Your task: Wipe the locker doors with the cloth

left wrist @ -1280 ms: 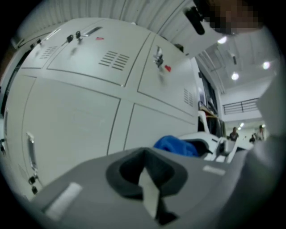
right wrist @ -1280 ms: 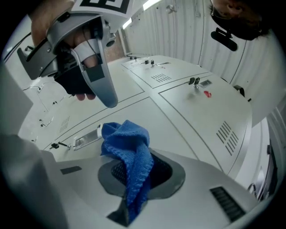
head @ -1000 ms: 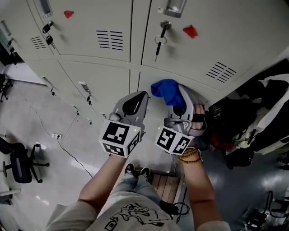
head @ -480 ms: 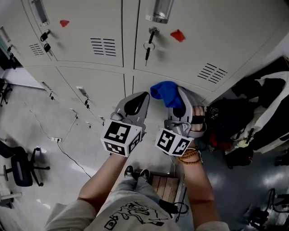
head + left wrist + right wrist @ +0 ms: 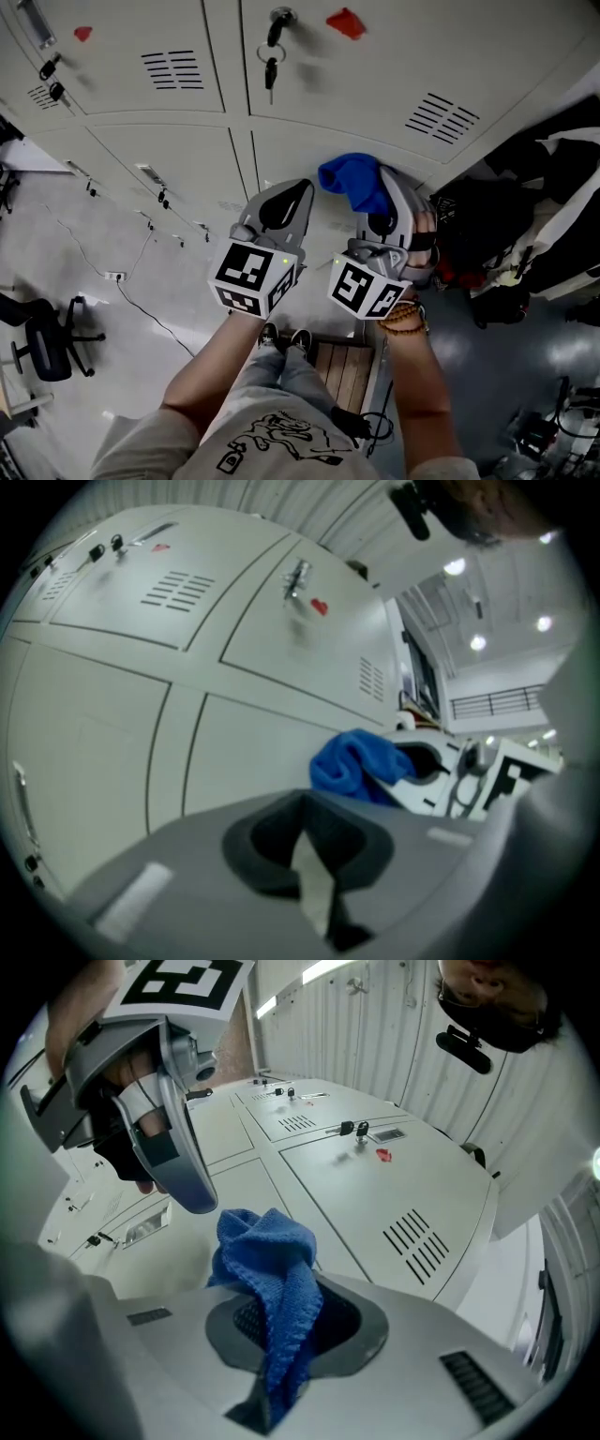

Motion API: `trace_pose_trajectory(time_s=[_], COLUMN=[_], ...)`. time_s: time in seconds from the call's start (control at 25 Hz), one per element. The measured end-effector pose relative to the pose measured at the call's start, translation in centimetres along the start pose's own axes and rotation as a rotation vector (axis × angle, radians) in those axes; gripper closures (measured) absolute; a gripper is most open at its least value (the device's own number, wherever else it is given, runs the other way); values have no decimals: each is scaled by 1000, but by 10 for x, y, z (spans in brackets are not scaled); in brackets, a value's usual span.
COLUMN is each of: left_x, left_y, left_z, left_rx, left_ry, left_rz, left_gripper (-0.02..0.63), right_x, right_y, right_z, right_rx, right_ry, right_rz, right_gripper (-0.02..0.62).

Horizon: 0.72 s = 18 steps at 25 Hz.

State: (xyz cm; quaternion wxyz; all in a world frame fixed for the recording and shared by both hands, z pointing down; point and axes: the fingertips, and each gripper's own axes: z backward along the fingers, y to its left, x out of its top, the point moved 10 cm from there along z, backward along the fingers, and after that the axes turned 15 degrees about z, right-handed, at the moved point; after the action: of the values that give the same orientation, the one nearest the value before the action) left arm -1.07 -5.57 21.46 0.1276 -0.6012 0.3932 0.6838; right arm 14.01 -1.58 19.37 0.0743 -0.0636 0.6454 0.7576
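Observation:
Beige locker doors (image 5: 309, 150) with vents, keys and red stickers fill the top of the head view. A blue cloth (image 5: 352, 183) is bunched at the tip of my right gripper (image 5: 382, 187), which is shut on it. The cloth (image 5: 272, 1260) hangs up out of the jaws close to a lower door; I cannot tell whether it touches. My left gripper (image 5: 298, 192) is beside it on the left, shut with nothing in it, its jaws (image 5: 305, 846) pointing at the same lower door. The cloth (image 5: 356, 766) shows to the right in the left gripper view.
A key (image 5: 272, 56) hangs from the upper door's lock. Dark bags and clothes (image 5: 525, 225) are piled at the right beside the lockers. An office chair (image 5: 47, 347) and a cable (image 5: 131, 281) are on the floor at left. A wooden board (image 5: 347, 375) lies by the person's feet.
Both grippers have shifted a little to the right along the lower locker door. The cloth stays clamped in the right gripper.

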Motion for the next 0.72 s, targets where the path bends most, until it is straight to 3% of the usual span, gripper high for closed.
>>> trace_pose_trajectory(time_s=[0.32, 0.72], left_x=[-51, -139], left_y=[18, 55], left_z=[4, 1], left_rx=[41, 83], left_ry=[57, 119], left_rz=[24, 67], left_gripper=[607, 607], right_x=[-13, -25], right_y=[56, 172], right_z=[9, 15], right_rx=[53, 143], right_ry=[-3, -30], right_rz=[-15, 4], right_gripper=[549, 549])
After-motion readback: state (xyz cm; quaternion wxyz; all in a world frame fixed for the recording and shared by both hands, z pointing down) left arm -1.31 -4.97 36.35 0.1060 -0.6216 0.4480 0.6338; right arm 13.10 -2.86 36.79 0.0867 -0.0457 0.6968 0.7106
